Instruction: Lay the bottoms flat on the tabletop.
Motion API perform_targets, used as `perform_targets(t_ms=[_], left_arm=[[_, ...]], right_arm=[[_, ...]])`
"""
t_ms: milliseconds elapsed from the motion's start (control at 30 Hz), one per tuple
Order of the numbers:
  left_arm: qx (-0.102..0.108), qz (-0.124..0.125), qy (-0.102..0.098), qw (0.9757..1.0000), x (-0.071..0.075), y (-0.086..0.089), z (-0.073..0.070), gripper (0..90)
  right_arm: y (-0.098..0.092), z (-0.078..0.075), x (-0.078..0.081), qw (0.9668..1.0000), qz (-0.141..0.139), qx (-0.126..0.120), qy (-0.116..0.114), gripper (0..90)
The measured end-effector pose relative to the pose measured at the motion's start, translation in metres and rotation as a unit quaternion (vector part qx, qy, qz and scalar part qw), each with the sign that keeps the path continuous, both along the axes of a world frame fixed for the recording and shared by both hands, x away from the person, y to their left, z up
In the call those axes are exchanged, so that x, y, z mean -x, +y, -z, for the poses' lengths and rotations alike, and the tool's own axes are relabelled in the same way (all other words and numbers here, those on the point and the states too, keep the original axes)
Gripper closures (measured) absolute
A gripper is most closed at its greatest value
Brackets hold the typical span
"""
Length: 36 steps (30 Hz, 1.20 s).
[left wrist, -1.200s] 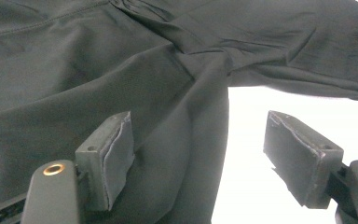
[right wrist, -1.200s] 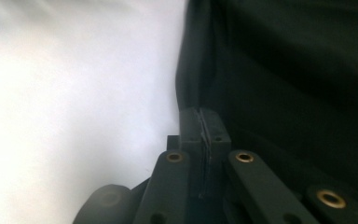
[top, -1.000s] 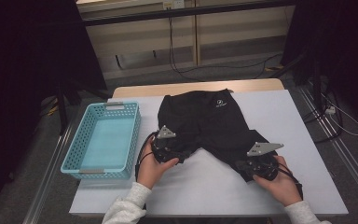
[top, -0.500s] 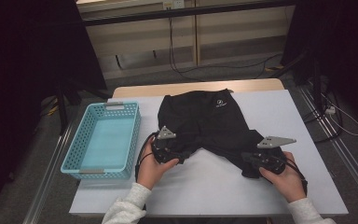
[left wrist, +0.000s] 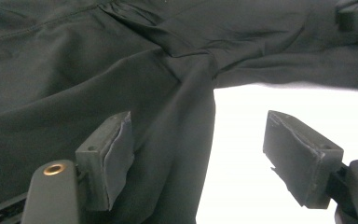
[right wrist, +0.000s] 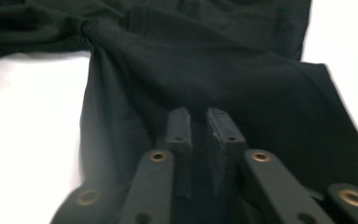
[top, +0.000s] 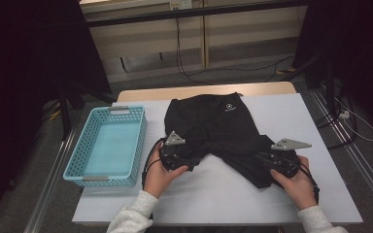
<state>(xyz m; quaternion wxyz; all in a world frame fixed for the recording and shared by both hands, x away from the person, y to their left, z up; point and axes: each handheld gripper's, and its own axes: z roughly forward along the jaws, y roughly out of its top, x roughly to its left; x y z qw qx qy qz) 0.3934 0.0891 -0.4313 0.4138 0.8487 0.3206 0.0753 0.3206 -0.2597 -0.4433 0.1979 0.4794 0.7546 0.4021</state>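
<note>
A pair of black shorts (top: pixel 217 127) is spread on the white counter (top: pixel 315 126), waistband toward the far edge and the two legs toward the person, with a small white logo (top: pixel 228 108) seen near the waistband. The left gripper (top: pixel 178 160) is held in the person's left hand (top: pixel 158 174) at the hem of the left leg of the shorts. In the left gripper view the left gripper (left wrist: pixel 200 154) is seen with its jaws wide apart: one pad rests against the black cloth, the other stands over bare counter, and a fold of the leg hem lies between them without being pinched. The right gripper (top: pixel 267 162) is held in the right hand (top: pixel 298 182) at the hem of the other leg. In the right gripper view the right gripper (right wrist: pixel 198 126) is shown with its jaws nearly together and only a narrow dark gap between the pads; these jaws have just been opening a little. The black cloth lies right at and beyond the tips, but whether any of it is still caught in the gap cannot be told, since cloth and jaws are equally dark. A turquoise plastic basket (top: pixel 137 141) stands on the counter just beside the shorts, on the left side, its long side running along the counter's edge.
</note>
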Motion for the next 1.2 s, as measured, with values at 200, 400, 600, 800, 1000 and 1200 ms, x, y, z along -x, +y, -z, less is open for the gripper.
perform_targets(t_ms=[200,400,600,800,1000,1200], left_arm=[[0.001,0.001,0.000,1.0000,0.001,-0.001,-0.001,24.7],[0.001,0.005,0.000,1.0000,0.002,0.000,-0.003,24.6],[0.004,0.003,-0.001,1.0000,0.003,-0.001,-0.003,24.4],[0.001,0.004,0.002,1.0000,0.002,-0.002,-0.002,24.2],[0.004,0.007,0.005,1.0000,0.003,-0.004,-0.001,24.2],[0.003,0.006,0.004,1.0000,0.003,-0.003,-0.002,24.2]], right_arm=[[0.000,-0.009,0.014,0.9996,-0.027,0.005,-0.006,68.9],[0.012,-0.009,0.026,0.9978,-0.064,0.019,0.007,70.3],[0.022,0.003,0.033,0.9944,-0.090,0.045,0.033,70.2],[0.019,0.010,0.030,0.9929,-0.094,0.055,0.048,85.8],[0.021,0.007,0.030,0.9931,-0.097,0.046,0.048,90.0],[0.021,-0.007,0.033,0.9940,-0.105,0.007,0.030,90.0]])
